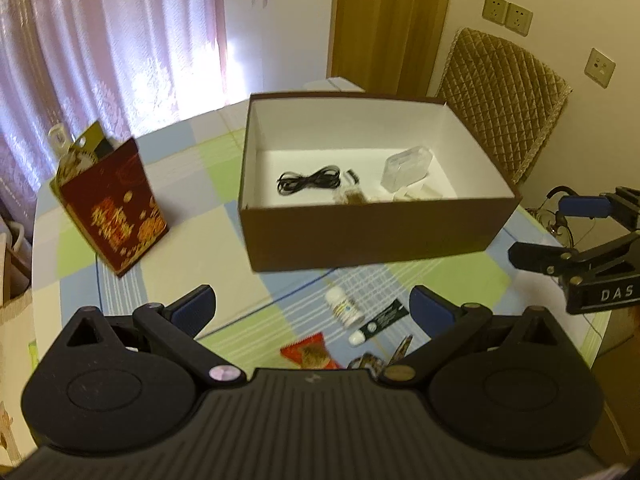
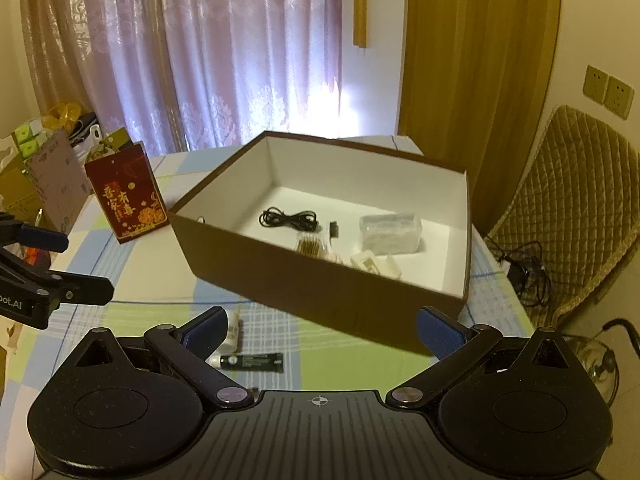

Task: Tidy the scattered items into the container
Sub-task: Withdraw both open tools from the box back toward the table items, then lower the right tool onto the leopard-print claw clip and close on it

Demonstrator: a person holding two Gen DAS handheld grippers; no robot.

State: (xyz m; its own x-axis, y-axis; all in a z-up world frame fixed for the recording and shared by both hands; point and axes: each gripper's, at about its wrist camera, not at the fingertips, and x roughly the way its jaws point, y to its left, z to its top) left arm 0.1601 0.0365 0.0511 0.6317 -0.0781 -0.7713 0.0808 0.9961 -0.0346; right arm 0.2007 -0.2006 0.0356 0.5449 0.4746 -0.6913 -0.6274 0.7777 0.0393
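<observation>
My left camera shows things my right one misses: a red packet (image 1: 308, 353) and a dark patterned bit (image 1: 368, 361) lying on the cloth nearest me, well in front of the box (image 1: 360, 236). It also catches my right claw (image 1: 560, 232) out past the box's right corner. My right camera instead shows the white charger (image 2: 376, 265) inside the box more clearly, and my left claw (image 2: 64, 264) off beyond the box's left corner.

The box is brown outside, white inside, open at the top. In it lie a coiled black cable (image 1: 306, 182), a clear plastic case (image 1: 408, 170), a small brush with brownish bristles (image 2: 309, 245) and a small black piece (image 2: 333, 227) beside the cable.

Outside, just in front of the box's near wall, lie a white bottle (image 1: 345, 305) and a dark green tube (image 1: 380, 322) with a white cap, close together. To the box's left stands a red carton (image 1: 114, 212) with gold print.

My left claw (image 1: 312, 306) has its fingers wide apart and holds nothing; the bottle and tube lie between the fingers, below them on the cloth. My right claw (image 2: 320, 328) is spread wide too, holding nothing, with the tube between its fingers and the bottle by its left finger (image 2: 204, 330).
</observation>
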